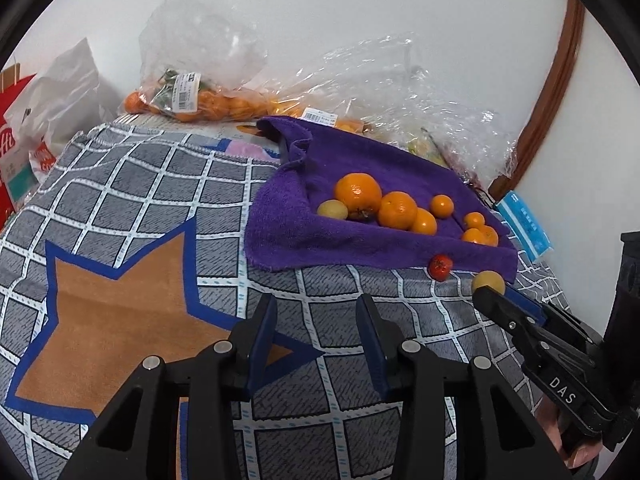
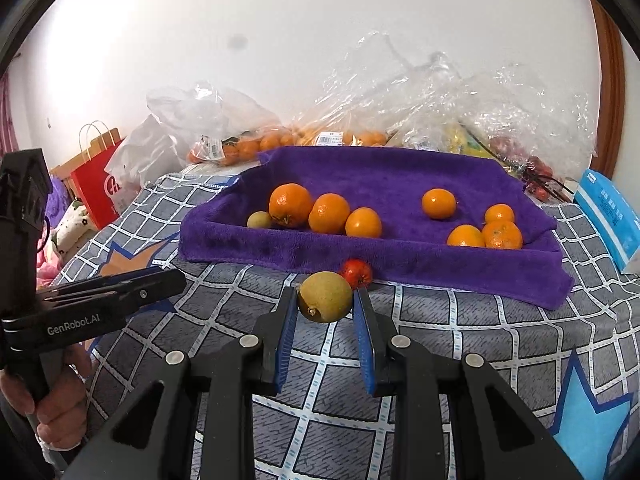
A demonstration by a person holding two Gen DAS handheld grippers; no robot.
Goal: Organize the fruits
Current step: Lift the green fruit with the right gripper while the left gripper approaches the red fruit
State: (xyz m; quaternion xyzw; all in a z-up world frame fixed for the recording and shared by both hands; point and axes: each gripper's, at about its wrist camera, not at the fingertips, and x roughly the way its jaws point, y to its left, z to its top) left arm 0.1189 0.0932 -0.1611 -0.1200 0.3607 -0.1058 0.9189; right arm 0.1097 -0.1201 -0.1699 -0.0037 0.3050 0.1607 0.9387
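Note:
My right gripper (image 2: 325,300) is shut on a yellow-green round fruit (image 2: 325,297), held just in front of the purple towel (image 2: 392,172); the fruit also shows in the left wrist view (image 1: 489,281). A small red fruit (image 2: 357,273) lies against the towel's front edge, right behind the held fruit. On the towel lie several oranges (image 2: 329,213) and another yellow-green fruit (image 2: 259,219). My left gripper (image 1: 316,330) is open and empty above the checked cloth, to the left of the right gripper (image 1: 508,312).
Clear plastic bags of oranges (image 2: 240,146) and other fruit (image 2: 472,120) lie behind the towel against the wall. A red paper bag (image 2: 96,192) stands at the left. A blue packet (image 2: 608,216) lies at the right. A checked cloth (image 1: 140,208) covers the surface.

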